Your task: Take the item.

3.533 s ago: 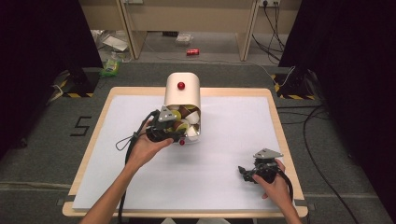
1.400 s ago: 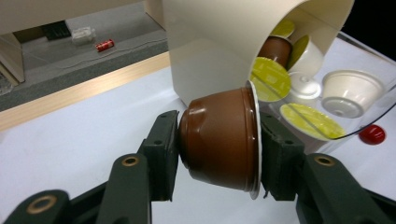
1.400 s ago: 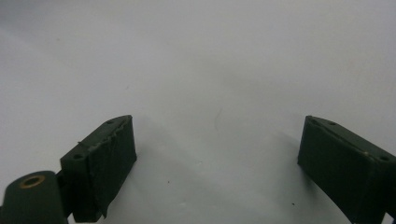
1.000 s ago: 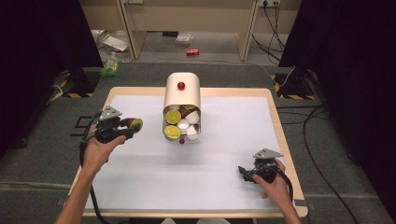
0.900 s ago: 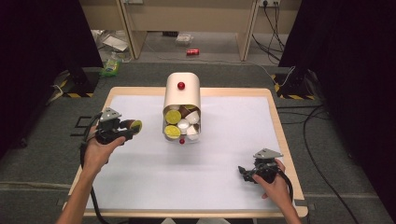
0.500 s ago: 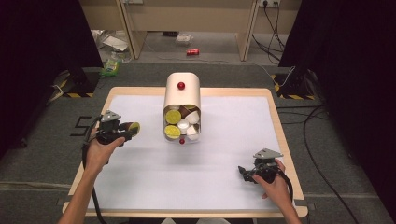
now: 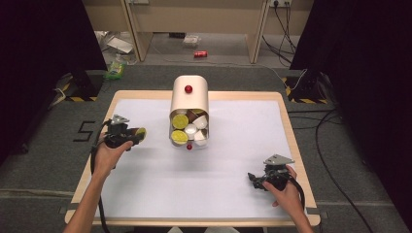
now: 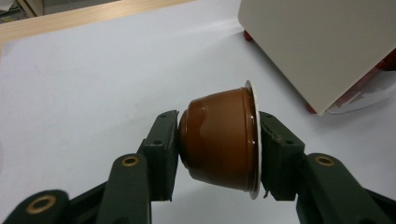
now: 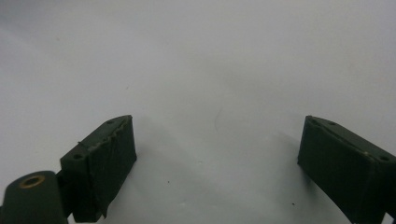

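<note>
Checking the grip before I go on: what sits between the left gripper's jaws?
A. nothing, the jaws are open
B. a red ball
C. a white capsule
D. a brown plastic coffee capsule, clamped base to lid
D: in the left gripper view the left gripper has both pads pressed on the brown plastic coffee capsule.

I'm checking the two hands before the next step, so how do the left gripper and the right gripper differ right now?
The left gripper is shut on a brown coffee capsule, its pads pressing base and lid; the right gripper stands open with nothing between its pads. In the high view the left gripper sits near the table's left edge beside the capsule holder, while the right gripper sits near the front right corner. Both have dark jaws, and a hand holds each.
</note>
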`<state>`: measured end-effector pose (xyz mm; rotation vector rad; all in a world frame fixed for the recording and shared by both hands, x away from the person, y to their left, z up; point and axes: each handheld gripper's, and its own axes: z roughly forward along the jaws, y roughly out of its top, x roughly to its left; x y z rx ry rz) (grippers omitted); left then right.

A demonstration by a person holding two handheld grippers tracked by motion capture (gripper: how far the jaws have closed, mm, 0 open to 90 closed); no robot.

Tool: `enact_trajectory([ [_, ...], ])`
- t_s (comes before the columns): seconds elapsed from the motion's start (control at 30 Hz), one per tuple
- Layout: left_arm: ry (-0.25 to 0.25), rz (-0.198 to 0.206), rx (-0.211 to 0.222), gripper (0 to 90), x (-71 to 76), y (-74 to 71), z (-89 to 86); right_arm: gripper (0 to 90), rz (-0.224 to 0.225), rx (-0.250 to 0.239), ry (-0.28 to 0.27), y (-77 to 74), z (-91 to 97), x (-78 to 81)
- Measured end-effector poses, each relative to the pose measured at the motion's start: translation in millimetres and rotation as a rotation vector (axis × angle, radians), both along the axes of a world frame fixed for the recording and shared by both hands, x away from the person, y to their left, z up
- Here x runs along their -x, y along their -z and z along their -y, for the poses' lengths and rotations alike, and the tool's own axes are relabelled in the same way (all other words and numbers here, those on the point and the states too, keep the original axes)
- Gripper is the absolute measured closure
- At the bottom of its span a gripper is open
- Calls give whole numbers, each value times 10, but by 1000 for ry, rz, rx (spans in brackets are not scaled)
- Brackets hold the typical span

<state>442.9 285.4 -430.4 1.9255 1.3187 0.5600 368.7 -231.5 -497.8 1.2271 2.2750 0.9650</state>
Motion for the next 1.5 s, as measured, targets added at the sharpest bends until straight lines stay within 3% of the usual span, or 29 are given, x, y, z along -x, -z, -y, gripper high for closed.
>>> enact_trajectory([
  [0.27, -24, -20, -21, 532, -112, 100, 9, 117, 0, 0, 0, 0, 0, 0],
  [0.37, -26, -26, -52, 532, -133, 143, 2, 116, 0, 0, 0, 0, 0, 0],
  [0.53, -49, -37, -24, 532, -154, 194, -55, 116, -1, 0, 0, 0, 0, -1],
  [0.77, -64, -59, -26, 532, -249, 305, -37, 116, -1, 0, 0, 0, 0, -1],
  [1.17, -100, -58, -2, 531, -365, 406, -83, 116, -1, 0, 0, 0, 0, -1],
  [1.5, -110, -64, -12, 529, -400, 460, -75, 116, -1, -1, 0, 0, 1, -1],
])
